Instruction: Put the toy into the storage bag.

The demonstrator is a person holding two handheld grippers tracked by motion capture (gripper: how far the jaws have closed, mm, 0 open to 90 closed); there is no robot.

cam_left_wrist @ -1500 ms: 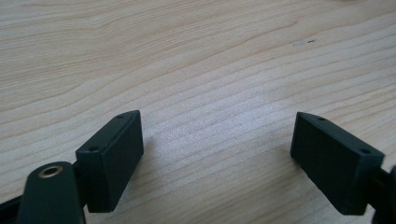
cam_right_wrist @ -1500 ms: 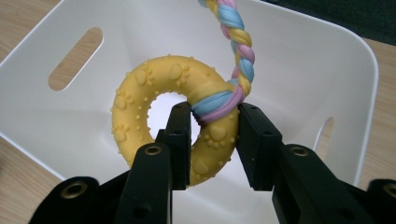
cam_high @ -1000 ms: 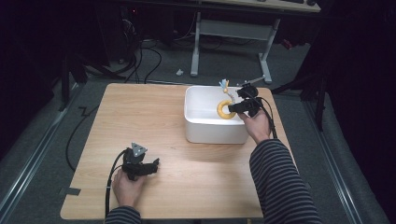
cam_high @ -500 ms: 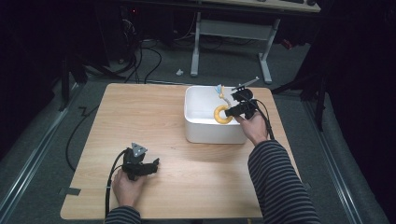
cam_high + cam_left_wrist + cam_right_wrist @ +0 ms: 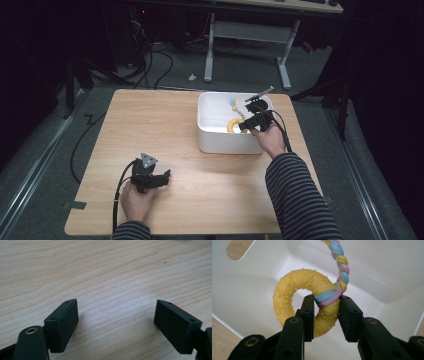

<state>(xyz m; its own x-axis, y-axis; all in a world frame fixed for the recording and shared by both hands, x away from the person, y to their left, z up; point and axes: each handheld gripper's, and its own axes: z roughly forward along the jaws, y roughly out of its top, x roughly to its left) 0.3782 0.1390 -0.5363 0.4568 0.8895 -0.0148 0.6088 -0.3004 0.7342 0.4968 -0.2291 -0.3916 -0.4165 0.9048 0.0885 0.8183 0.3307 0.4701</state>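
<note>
Wooden table (image 5: 200, 150), dark room: right gripper (image 5: 243, 125), pinching the yellow ring toy (image 5: 294, 300), has drifted left, deeper over the white bin (image 5: 215, 142); left gripper (image 5: 162, 178) rests spread.

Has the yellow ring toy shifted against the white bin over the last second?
Yes. The yellow ring toy, clamped in the right gripper, has slid from the right wall of the white bin toward its middle and near side. The bin itself stayed put.
</note>
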